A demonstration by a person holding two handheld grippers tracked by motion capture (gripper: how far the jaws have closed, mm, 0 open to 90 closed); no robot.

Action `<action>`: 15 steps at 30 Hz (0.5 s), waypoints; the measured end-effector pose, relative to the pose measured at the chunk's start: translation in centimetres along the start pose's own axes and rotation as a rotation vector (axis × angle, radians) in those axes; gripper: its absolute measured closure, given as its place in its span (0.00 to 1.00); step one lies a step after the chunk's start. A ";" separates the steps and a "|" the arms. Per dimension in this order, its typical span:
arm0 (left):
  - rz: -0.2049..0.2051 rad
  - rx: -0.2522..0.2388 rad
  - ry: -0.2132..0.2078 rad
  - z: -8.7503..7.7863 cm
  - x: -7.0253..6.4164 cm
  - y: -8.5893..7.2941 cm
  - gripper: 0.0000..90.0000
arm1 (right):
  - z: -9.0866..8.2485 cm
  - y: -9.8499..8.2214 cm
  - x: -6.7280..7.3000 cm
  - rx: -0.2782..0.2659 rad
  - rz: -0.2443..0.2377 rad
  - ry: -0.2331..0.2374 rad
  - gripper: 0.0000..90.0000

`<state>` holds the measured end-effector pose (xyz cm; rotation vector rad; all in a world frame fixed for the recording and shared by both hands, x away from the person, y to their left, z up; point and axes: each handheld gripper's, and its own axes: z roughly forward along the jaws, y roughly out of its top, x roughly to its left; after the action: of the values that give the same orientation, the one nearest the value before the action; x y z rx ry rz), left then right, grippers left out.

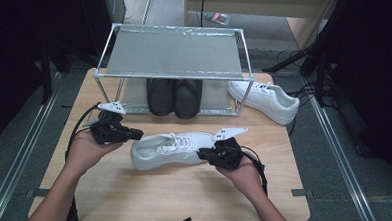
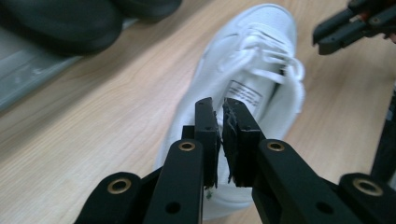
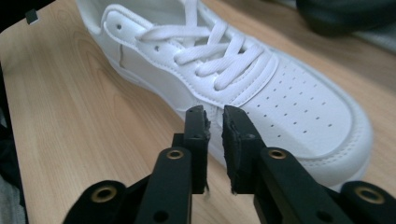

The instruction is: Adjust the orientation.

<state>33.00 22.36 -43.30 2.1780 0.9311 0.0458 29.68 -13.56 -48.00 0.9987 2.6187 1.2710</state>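
Both hand-held grippers nearly closed, empty, left (image 1: 135, 134) at white sneaker's (image 1: 170, 149) heel, right (image 1: 202, 154) at toe

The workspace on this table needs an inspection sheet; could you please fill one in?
Surface: wooden table, bare at the front.
Job's things: white sneaker lying between the grippers; second white sneaker right of the rack.
Clutter: black shoes on the lower shelf of the metal rack.
Grippers: left gripper at the sneaker's heel, right gripper at its toe side; both nearly shut, nothing gripped.
Cables: a black cable trailing from the left gripper.
Surroundings: grey floor, dark furniture.
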 end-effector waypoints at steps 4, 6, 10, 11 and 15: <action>-0.017 -0.003 0.002 0.1 1.2 -0.3 1.00 | 0.5 0.0 0.0 0.024 0.019 -0.001 1.00; -0.016 0.006 0.007 0.3 1.5 -0.3 1.00 | 0.8 0.1 0.0 0.028 0.017 -0.007 1.00; -0.012 0.029 0.009 1.3 2.1 -0.5 1.00 | 1.3 0.0 -0.1 0.043 0.017 -0.026 1.00; -0.013 0.037 0.008 1.5 2.2 -0.5 1.00 | 1.4 0.0 -0.1 0.045 0.013 -0.026 1.00; -0.016 0.058 0.002 2.2 2.5 -0.6 1.00 | 1.7 0.0 -0.2 0.051 0.007 -0.040 1.00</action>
<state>35.10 22.81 -45.93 2.2241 0.9613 0.0131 30.39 -12.45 -49.17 1.0304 2.6321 1.1783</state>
